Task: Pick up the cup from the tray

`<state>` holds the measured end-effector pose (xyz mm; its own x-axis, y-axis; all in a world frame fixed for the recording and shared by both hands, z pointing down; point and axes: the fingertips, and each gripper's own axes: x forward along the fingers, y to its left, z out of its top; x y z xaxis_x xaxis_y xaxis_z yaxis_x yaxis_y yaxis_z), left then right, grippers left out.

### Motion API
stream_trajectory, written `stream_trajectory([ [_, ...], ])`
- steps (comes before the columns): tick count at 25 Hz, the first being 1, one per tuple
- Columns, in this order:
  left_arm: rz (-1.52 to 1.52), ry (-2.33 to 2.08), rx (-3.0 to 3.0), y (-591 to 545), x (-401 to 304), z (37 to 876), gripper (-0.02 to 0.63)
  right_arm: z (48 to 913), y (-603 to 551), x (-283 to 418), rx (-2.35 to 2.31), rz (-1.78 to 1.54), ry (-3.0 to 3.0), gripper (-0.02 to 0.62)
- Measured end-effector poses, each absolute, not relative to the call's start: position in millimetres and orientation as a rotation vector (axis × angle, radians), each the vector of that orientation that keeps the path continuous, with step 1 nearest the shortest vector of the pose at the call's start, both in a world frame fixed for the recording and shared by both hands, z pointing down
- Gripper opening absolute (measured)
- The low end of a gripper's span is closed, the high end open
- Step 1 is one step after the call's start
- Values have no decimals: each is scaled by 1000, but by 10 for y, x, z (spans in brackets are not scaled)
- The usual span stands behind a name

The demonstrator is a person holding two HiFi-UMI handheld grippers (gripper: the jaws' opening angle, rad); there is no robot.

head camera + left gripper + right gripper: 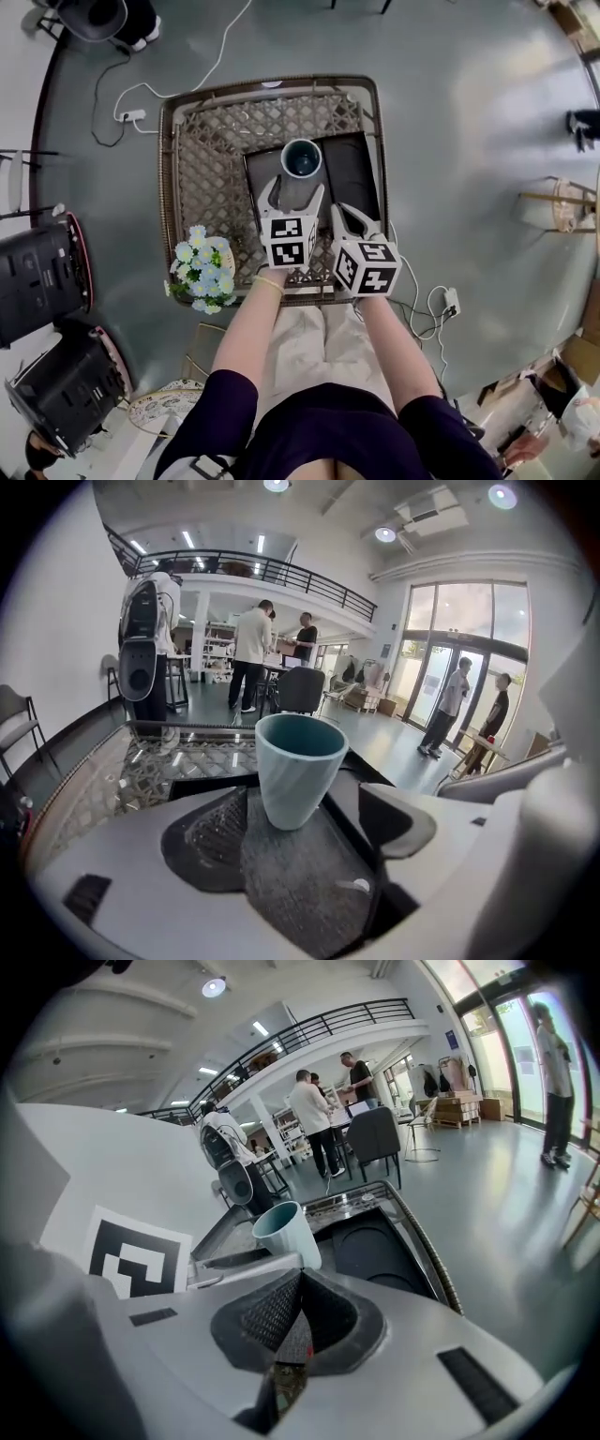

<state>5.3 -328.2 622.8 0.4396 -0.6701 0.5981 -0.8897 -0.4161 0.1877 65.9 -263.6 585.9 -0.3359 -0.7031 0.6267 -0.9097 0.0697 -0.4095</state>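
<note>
Starting at the left gripper (296,192): spread wide over the near half of the tray (361,178), ribbed pads (217,829) bare, gripping nothing. Just past its tips, upright on the tray's dark surface, toward the tray's far-left corner: the cup (298,766), pale blue-grey outside, teal inside, mouth up, clear of both pads.

Over to the right gripper (298,1279): pressed together, pad against pad, pinching nothing, hovering at the tray's near-right corner, just beside the left one.

Pulling back: marker cubes (289,242) side by side just nearer than the tray's near edge, bare forearms (248,333) trailing behind them.

Under the tray: a woven table (202,159) with a lattice top, reaching out left of the tray and beyond it. Left of the tray's near corner, at the table's edge: a bunch of pale blue and white flowers (202,272).

Further out, beyond and left of the tray, down on the grey floor (469,112): a white power strip (131,115) with its cable looping away.

Far beyond the tray, in both gripper views: people (251,649) standing under a railed balcony (272,572), two more off to the right by the glass doors (441,639)
</note>
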Motion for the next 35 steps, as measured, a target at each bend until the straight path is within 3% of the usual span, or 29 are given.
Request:
stream_trajectory([
  [6,634,-1315,2257,-3601,163,6350,393,5957,-2703,735,1669,1161,-2045,9],
  [23,605,-1284,2275,-3855,255,6444,380,6166,-2658,750,1696,1218,-1982,9],
  [35,653,-1228,2276,-3445,182,6235,379,5938,-2546,747,1701,1163,-2007,9],
])
